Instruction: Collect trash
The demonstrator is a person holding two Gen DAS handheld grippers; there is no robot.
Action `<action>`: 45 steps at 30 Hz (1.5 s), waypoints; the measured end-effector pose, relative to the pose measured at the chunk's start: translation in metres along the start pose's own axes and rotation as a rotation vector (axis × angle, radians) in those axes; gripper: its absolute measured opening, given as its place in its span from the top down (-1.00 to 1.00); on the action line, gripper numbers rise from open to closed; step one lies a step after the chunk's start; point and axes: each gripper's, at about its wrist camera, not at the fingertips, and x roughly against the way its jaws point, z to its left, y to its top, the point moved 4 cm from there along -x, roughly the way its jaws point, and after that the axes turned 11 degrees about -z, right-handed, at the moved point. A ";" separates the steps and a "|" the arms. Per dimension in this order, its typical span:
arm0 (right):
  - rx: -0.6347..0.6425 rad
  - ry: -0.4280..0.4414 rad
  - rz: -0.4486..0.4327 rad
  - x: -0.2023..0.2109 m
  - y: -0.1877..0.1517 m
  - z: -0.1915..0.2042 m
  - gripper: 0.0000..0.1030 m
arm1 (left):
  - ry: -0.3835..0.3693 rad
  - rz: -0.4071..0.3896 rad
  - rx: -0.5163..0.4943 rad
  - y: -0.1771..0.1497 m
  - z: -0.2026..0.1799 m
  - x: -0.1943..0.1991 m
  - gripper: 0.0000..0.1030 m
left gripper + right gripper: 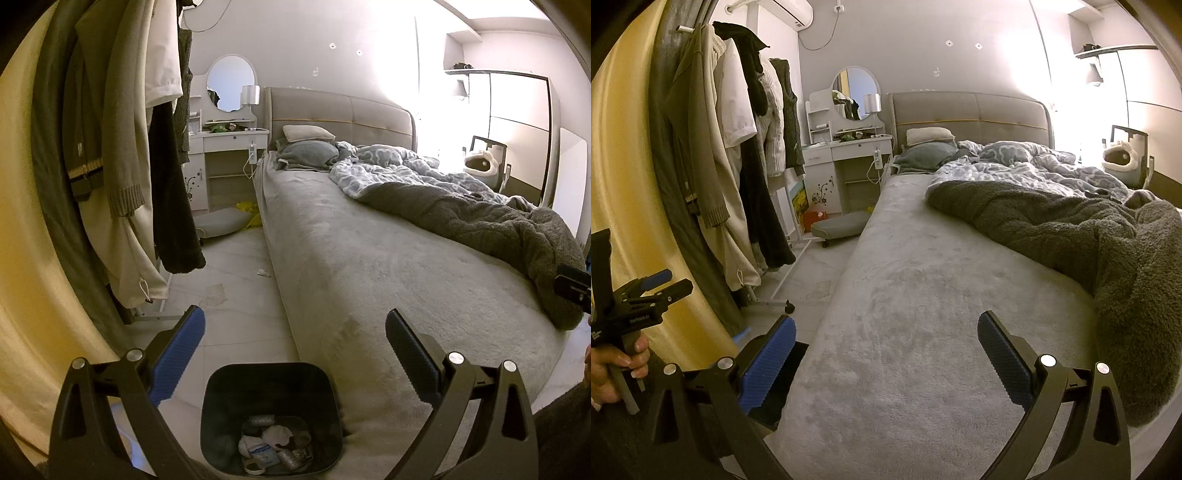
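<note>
At the bottom centre of the left wrist view the black bin (271, 417) stands on the floor (229, 258) against the bed (369, 266), directly under the left claw (295, 343), whose blue pads are spread wide and hold nothing. Wrappers and crumpled paper already lie in its bottom. Farther up the frame, left of centre, a small white scrap (263, 272) lies on the floor just beside the bed's side, well ahead of the left claw and slightly left of its line; it is too small to tell any long axis. The left claw is judged the nearer one. The right claw (886, 343), also spread and empty, hovers level over the bed's grey cover, pointing toward the headboard (971, 110).
</note>
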 end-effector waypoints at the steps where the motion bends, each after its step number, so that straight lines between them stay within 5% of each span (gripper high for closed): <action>1: 0.001 0.000 0.000 0.000 0.000 0.000 -0.93 | -0.001 0.000 0.000 0.000 -0.001 0.000 -0.94; 45: 0.002 0.000 0.001 0.000 0.001 0.000 -0.93 | -0.001 0.001 -0.003 0.000 -0.005 0.000 -0.94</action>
